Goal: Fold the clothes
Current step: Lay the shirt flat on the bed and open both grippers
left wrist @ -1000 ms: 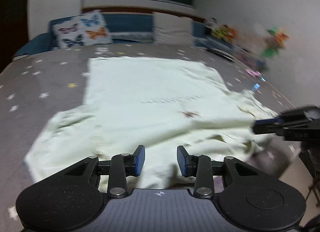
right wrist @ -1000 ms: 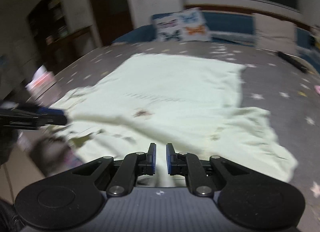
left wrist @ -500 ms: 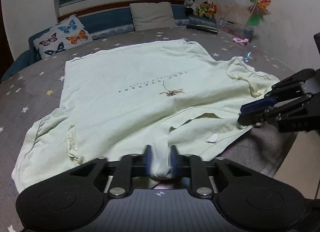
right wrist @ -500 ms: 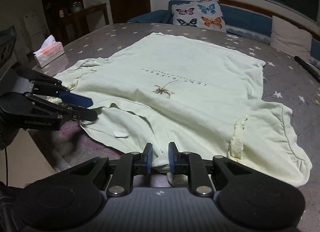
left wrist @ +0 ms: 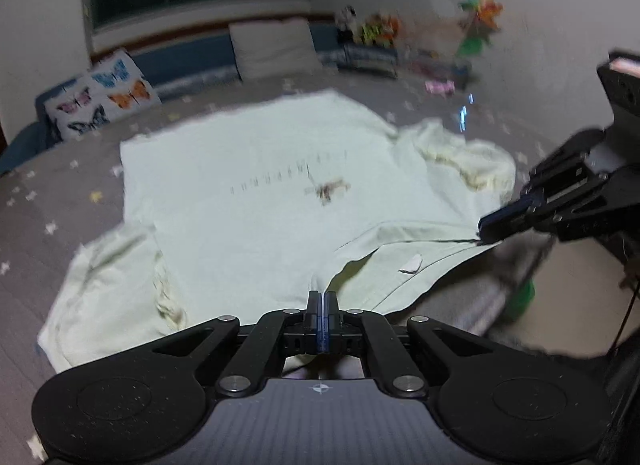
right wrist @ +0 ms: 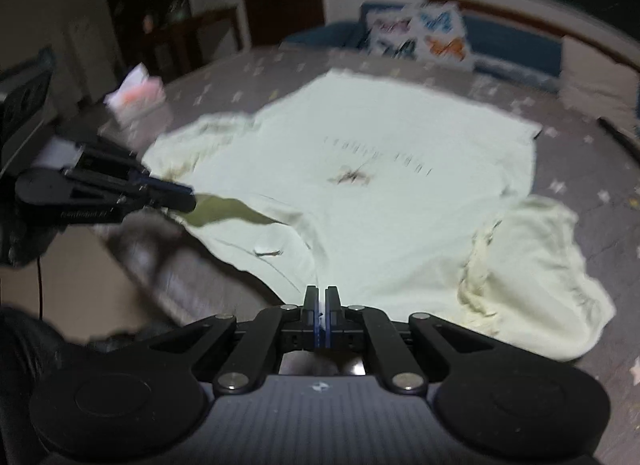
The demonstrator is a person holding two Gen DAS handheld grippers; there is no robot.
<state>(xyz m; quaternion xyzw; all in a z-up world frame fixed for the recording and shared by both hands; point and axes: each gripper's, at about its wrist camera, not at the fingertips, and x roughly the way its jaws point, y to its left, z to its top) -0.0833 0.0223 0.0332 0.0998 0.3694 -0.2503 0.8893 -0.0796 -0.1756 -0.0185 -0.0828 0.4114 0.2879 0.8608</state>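
A pale green T-shirt [left wrist: 256,193] lies spread on a grey star-patterned bed, print side up, its neck end toward me; it also shows in the right wrist view [right wrist: 380,193]. My left gripper [left wrist: 322,299] is shut on the shirt's near shoulder edge. My right gripper [right wrist: 321,295] is shut on the other near shoulder edge. Each gripper shows in the other's view, the right gripper [left wrist: 490,225] and the left gripper [right wrist: 182,199], pinching the cloth and lifting it a little. A white label [left wrist: 411,265] shows inside the collar.
Butterfly pillows [left wrist: 104,101] and a plain cushion [left wrist: 276,49] line the far side. Toys [left wrist: 372,27] sit by the right wall. A tissue box [right wrist: 136,99] stands at the bed's left edge. The bed edge and floor [left wrist: 560,313] are close on my side.
Both grippers have closed fully on the shirt's near edge. They have lifted it slightly, and the views are now blurred by motion.
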